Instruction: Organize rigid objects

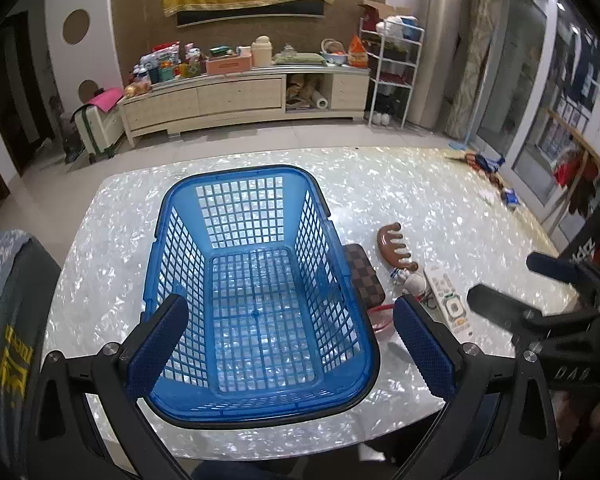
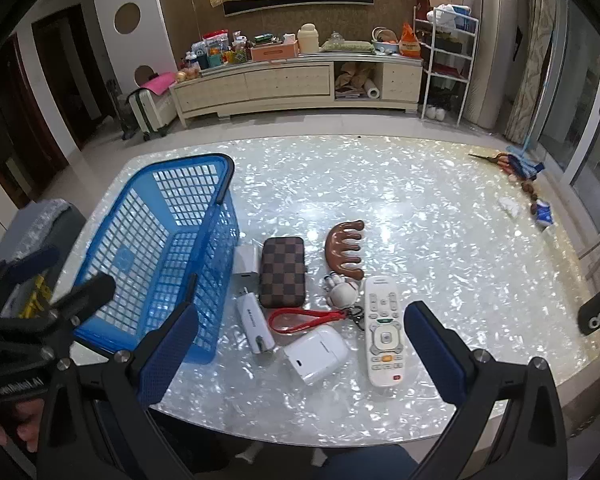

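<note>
An empty blue mesh basket (image 1: 256, 406) (image 2: 148, 240) stands on the pearly white table (image 1: 420, 208) (image 2: 420, 208). My left gripper (image 1: 292, 344) hangs open above its near end. To the basket's right lie a white remote (image 2: 383, 328) (image 1: 450, 304), a brown wooden massage comb (image 2: 345, 246) (image 1: 394, 244), a checkered brown case (image 2: 282, 272) (image 1: 360, 272), a white earbud case (image 2: 316, 354), a white stick-shaped device (image 2: 255, 324), a white charger (image 2: 247, 262), and a white figure keychain (image 2: 342, 294) on a red strap (image 2: 304, 318). My right gripper (image 2: 300, 348) is open, raised over these.
Scissors, small packets and crumpled paper (image 2: 524, 184) lie along the table's far right edge. Beyond the table are a low cabinet (image 2: 292, 84) crowded with goods, a white wire rack (image 2: 448, 64) and a suitcase (image 2: 148, 108). A grey bin (image 2: 40, 228) stands left of the table.
</note>
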The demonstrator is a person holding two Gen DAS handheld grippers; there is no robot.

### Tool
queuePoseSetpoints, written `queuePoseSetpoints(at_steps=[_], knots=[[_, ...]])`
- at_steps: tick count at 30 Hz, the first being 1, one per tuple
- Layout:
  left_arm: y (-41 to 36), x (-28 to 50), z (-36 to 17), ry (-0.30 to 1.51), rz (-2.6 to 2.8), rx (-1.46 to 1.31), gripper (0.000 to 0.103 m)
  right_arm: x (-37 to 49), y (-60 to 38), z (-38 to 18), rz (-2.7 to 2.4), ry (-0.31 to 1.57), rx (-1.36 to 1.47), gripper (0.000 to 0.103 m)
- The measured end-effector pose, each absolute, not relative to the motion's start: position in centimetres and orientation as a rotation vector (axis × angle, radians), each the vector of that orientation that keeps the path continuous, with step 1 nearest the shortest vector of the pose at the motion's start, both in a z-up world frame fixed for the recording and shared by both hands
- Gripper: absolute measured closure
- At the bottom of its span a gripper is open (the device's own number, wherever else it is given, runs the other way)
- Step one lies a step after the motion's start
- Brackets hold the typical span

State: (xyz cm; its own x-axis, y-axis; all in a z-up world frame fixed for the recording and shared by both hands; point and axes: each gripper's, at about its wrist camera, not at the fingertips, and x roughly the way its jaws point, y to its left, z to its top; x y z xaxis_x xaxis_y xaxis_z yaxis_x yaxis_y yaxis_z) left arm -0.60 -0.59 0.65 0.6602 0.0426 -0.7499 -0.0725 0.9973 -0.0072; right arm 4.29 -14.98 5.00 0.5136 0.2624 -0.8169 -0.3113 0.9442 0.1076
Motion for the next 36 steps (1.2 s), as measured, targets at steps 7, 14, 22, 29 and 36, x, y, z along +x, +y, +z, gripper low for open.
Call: queuePoseSetpoints(at_steps=[7, 14, 22, 29, 36], knots=[[0.1, 0.1, 0.0, 0.902, 0.096, -0.009, 0.0, 4.8, -15.6, 4.5, 0.337, 0.962, -0.067, 0.0], [1.5, 0.7, -0.4, 0.967, 0.1, 0.095, 0.0, 6.1, -17.0, 3.0, 0.28, 1.012, -0.102, 0.0], [6.4, 1.3, 0.4, 1.033, 0.074, -0.013, 0.004, 6.8, -19.2, 1.3, 0.233, 1.083, -0.093, 0.0], [9.1, 2.5, -1.0, 1.142, 0.085, -0.026, 0.013, 7.3, -20.1, -0.3, 0.21, 1.141, -0.112, 0.0], [10.6, 3.9, -4.1, 1.268, 0.062, -0.077, 0.034, 7.5, -20.6, -1.3, 0.193, 1.177, -0.129, 0.0]])
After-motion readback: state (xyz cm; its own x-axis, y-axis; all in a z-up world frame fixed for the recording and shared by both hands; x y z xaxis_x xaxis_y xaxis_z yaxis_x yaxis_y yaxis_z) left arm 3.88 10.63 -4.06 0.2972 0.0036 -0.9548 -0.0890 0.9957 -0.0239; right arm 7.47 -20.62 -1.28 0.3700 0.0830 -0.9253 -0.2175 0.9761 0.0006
